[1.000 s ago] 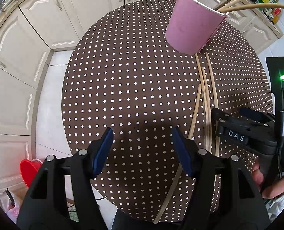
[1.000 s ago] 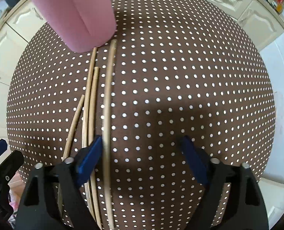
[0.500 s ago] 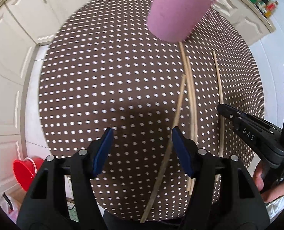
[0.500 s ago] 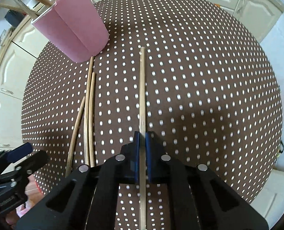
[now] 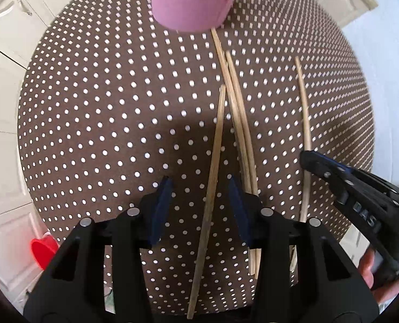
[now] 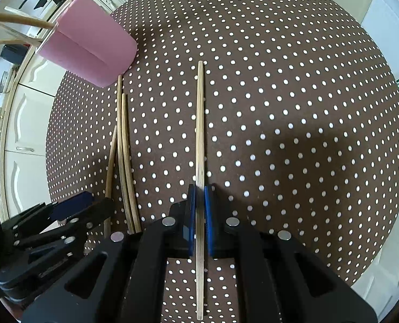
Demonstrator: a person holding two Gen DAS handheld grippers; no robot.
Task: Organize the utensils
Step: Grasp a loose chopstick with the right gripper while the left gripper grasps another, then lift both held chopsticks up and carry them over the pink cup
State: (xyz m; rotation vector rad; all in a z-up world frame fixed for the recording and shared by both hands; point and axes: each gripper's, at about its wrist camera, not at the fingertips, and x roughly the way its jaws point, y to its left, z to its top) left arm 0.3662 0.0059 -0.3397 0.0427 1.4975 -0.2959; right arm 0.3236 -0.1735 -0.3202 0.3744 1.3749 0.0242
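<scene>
Picking chopsticks for pink cylindrical holder cup (image 6: 91, 53). Right hand-held gripper (image 6: 200, 220) pinching thin bamboo chopstick (image 6: 200, 123), right of cup. Left hand-held gripper (image 5: 199, 210) closing around another bamboo chopstick (image 5: 215, 161) below cup on brown polka-dot desk (image 5: 105, 107); pads not touching. Next: lift, drop tip-first into cup.

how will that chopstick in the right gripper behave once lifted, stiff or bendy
The chopstick looks like thin bamboo, so probably stiff and light. The right gripper pinches it off-centre, so the long end may droop or pivot. Set down, it might roll.
</scene>
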